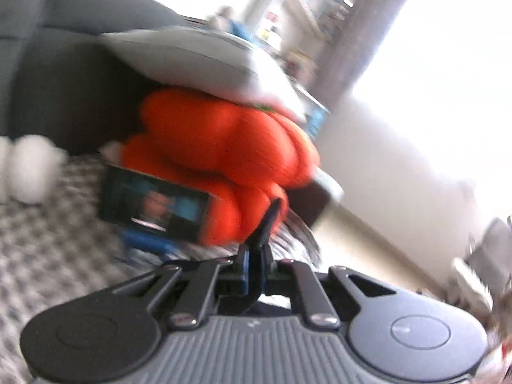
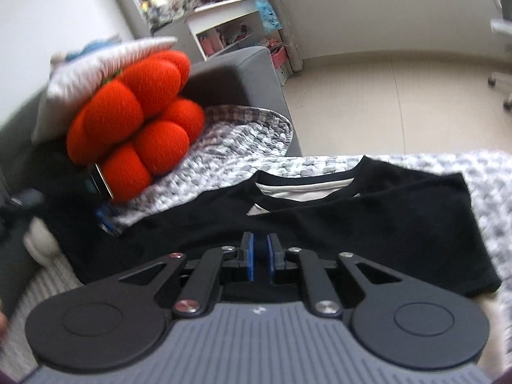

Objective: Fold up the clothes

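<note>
- While its jaws pinch black fabric, the right gripper (image 2: 260, 249) grasps the smooth black t-shirt (image 2: 352, 220).
- Left gripper (image 1: 256, 246) clenched on a dark fold.
- Puffy orange cushion (image 2: 137, 121) on nubbly grey-white blanket (image 2: 230, 147).

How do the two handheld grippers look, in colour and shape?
Both look alike: the left gripper and the right gripper have a grey ribbed body, two round black discs at the sides, black linkage bars with silver screws, and narrow fingers with blue pads. No cables or sleeves show.
</note>
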The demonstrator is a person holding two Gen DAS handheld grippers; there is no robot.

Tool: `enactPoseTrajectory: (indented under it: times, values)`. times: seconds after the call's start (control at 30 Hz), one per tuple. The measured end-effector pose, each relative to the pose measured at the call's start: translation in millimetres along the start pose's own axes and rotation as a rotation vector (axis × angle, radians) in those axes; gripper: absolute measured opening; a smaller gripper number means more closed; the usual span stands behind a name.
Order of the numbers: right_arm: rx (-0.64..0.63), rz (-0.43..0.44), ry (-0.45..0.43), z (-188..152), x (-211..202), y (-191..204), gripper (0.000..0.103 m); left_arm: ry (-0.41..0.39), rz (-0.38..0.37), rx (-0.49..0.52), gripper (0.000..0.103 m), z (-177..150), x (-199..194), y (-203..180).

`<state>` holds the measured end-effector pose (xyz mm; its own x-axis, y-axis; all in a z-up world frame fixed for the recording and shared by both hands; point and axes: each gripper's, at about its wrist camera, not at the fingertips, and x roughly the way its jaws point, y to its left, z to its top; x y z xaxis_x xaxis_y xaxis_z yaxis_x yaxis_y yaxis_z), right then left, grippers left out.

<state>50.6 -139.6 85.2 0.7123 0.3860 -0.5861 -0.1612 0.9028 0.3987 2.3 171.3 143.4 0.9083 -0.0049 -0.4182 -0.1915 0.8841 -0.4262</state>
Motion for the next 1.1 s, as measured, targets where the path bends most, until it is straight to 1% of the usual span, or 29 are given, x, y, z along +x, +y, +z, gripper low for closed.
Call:
enactPoseTrajectory:
  times: [0.03, 0.07, 0.17, 0.23, 0.3, 0.33, 0.43, 0.53, 0.6, 0.67, 0.7, 0.77, 0.83, 0.9, 0.97, 1.03, 1.07, 1.1]
  values:
    - [0.034, 0.017, -0.001, 0.5, -0.8, -5.0, 0.016, 0.015, -0.009, 0.027, 0.007, -9.4, 6.5, -18.5]
    - [0.068, 0.034, -0.001, 0.9, -1.6, -10.0, 0.016, 0.029, -0.017, 0.051, 0.007, -19.5, 12.6, -33.2]
    - [0.176, 0.089, 0.025, -1.9, 1.9, -26.2, 0.017, 0.075, -0.034, 0.108, 0.007, -53.9, 29.4, -58.3]
    - [0.237, 0.112, 0.054, -5.0, 6.7, -35.5, 0.017, 0.092, -0.042, 0.141, 0.007, -72.9, 36.8, -63.7]
    - [0.296, 0.13, 0.079, -8.1, 12.5, -41.7, 0.017, 0.119, -0.038, 0.16, 0.007, -83.3, 44.2, -61.5]
    - [0.314, 0.141, 0.088, -8.7, 14.6, -42.7, 0.02, 0.132, -0.038, 0.164, 0.007, -87.5, 48.1, -60.2]
    - [0.348, 0.179, 0.1, -8.9, 19.2, -42.2, 0.041, 0.142, -0.052, 0.177, 0.007, -94.0, 56.7, -58.7]
    - [0.361, 0.238, 0.116, -8.5, 26.2, -33.6, 0.042, 0.143, -0.067, 0.202, 0.007, -99.2, 57.0, -58.5]
    - [0.368, 0.281, 0.128, -8.1, 31.1, -27.1, 0.046, 0.136, -0.079, 0.209, 0.007, -101.3, 56.8, -60.2]
    - [0.366, 0.31, 0.123, -6.2, 32.8, -20.1, 0.054, 0.131, -0.088, 0.231, 0.007, -104.9, 56.0, -60.9]
    - [0.364, 0.323, 0.121, -5.3, 33.8, -16.7, 0.056, 0.129, -0.091, 0.245, 0.007, -107.0, 55.7, -61.5]
    - [0.364, 0.336, 0.115, -3.1, 37.6, -12.2, 0.064, 0.118, -0.091, 0.288, 0.007, -112.0, 55.6, -64.2]
    - [0.366, 0.344, 0.124, -2.9, 45.1, -7.3, 0.067, 0.105, -0.09, 0.332, 0.007, -116.5, 55.4, -68.3]
    - [0.381, 0.36, 0.147, -3.9, 54.3, -5.9, 0.067, 0.094, -0.09, 0.371, 0.007, -120.6, 55.3, -72.5]
    - [0.401, 0.369, 0.158, -5.1, 62.9, -6.1, 0.068, 0.096, -0.101, 0.399, 0.008, -124.4, 56.0, -75.5]
    - [0.414, 0.364, 0.17, -6.6, 71.1, -6.7, 0.069, 0.126, -0.118, 0.431, 0.01, -128.2, 57.8, -78.2]
    - [0.418, 0.356, 0.176, -7.7, 75.0, -7.3, 0.069, 0.159, -0.123, 0.445, 0.015, -128.7, 58.8, -78.7]
    - [0.423, 0.348, 0.186, -9.6, 77.8, -8.5, 0.069, 0.198, -0.129, 0.451, 0.017, -127.8, 59.6, -78.2]
